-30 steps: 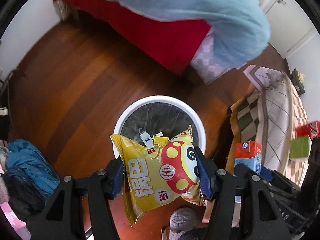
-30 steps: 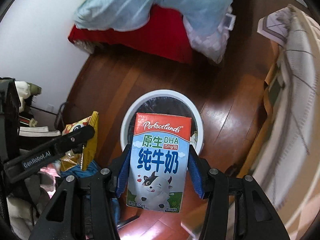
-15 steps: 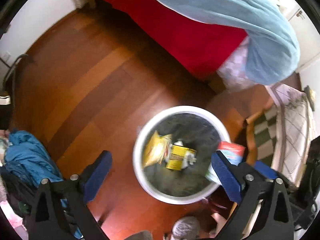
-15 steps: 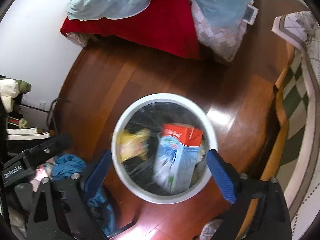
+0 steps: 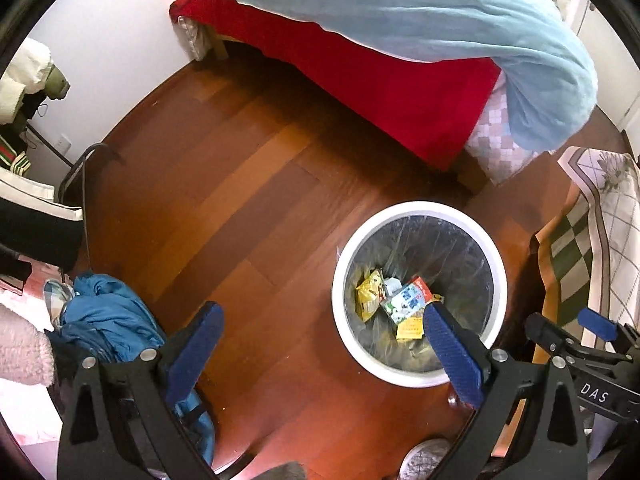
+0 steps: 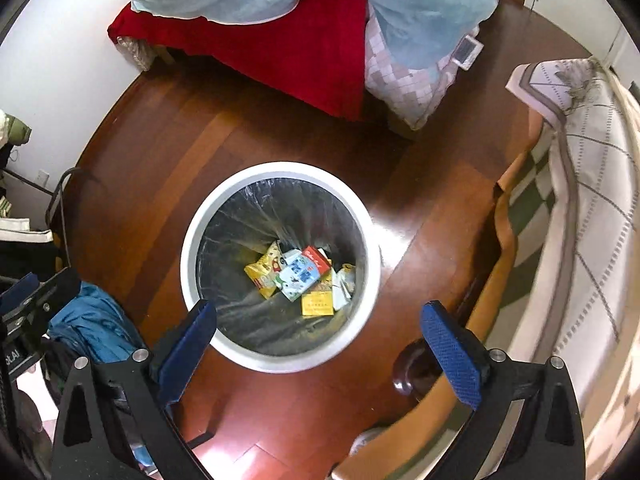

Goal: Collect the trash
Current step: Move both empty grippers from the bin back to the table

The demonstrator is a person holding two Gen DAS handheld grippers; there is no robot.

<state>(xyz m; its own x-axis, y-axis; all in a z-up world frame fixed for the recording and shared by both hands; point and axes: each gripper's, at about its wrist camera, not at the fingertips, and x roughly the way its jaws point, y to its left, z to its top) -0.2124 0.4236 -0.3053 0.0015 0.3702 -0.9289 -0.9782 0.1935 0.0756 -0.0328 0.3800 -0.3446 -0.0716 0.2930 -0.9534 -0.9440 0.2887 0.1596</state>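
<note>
A white round trash bin [image 5: 496, 264] [image 6: 192, 240] with a clear liner stands on the wooden floor. At its bottom lie a yellow snack bag [image 5: 368, 294] [image 6: 262, 272], a blue-and-red milk carton [image 5: 408, 300] [image 6: 302, 272] and a small yellow pack [image 6: 317, 304]. My left gripper [image 5: 324, 344] hangs open above the floor, its right finger over the bin's near side. My right gripper [image 6: 320, 340] is open above the bin's near rim. Neither holds anything.
A bed with a red sheet [image 5: 360, 68] and a light blue duvet [image 5: 440, 12] lies beyond the bin. A blue garment [image 5: 108, 324] is heaped at the lower left. A table with a checked cloth [image 6: 580, 200] runs along the right. Clothes hang at the left wall.
Both grippers opened. The snack bag and the milk carton fell from them into the bin and now rest at its bottom. Both grippers rose and drew back.
</note>
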